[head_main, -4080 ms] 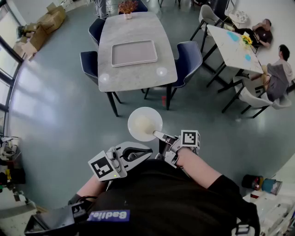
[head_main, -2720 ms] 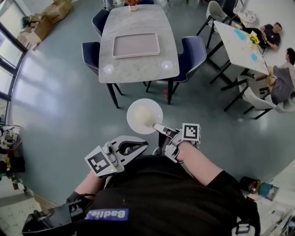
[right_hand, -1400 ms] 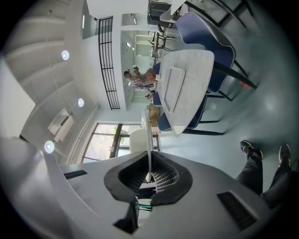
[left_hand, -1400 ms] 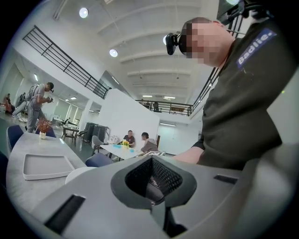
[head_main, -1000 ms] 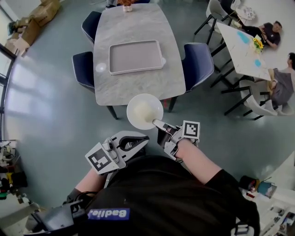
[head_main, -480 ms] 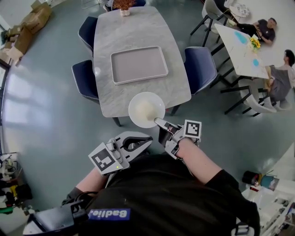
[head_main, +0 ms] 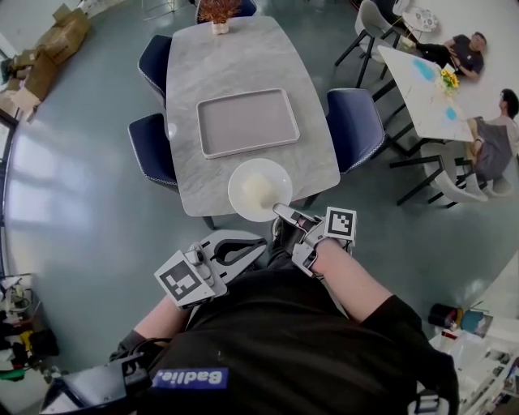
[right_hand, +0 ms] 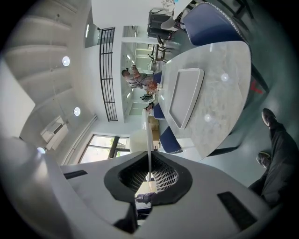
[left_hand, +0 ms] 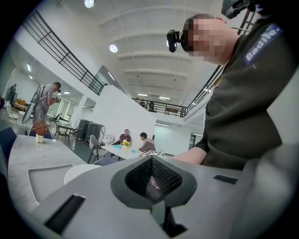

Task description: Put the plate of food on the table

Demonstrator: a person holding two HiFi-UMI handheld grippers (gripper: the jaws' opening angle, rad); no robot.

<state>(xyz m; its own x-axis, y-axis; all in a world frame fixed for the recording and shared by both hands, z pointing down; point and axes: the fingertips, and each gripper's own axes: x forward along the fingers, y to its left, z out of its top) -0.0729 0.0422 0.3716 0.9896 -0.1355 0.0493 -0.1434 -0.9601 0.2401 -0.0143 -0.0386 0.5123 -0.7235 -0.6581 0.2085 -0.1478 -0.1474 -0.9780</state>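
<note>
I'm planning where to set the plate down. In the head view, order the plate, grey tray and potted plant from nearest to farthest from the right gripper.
1. plate: gripped at its rim by the right gripper, over the near edge of the table.
2. grey tray: mid-table, beyond the plate.
3. potted plant: at the far end.

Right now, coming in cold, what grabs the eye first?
The white plate of food, pinched at its rim by the right gripper, hangs over the near edge of the marble table. Beyond it lies an empty grey tray; the left gripper sits shut and empty, lower left.
</note>
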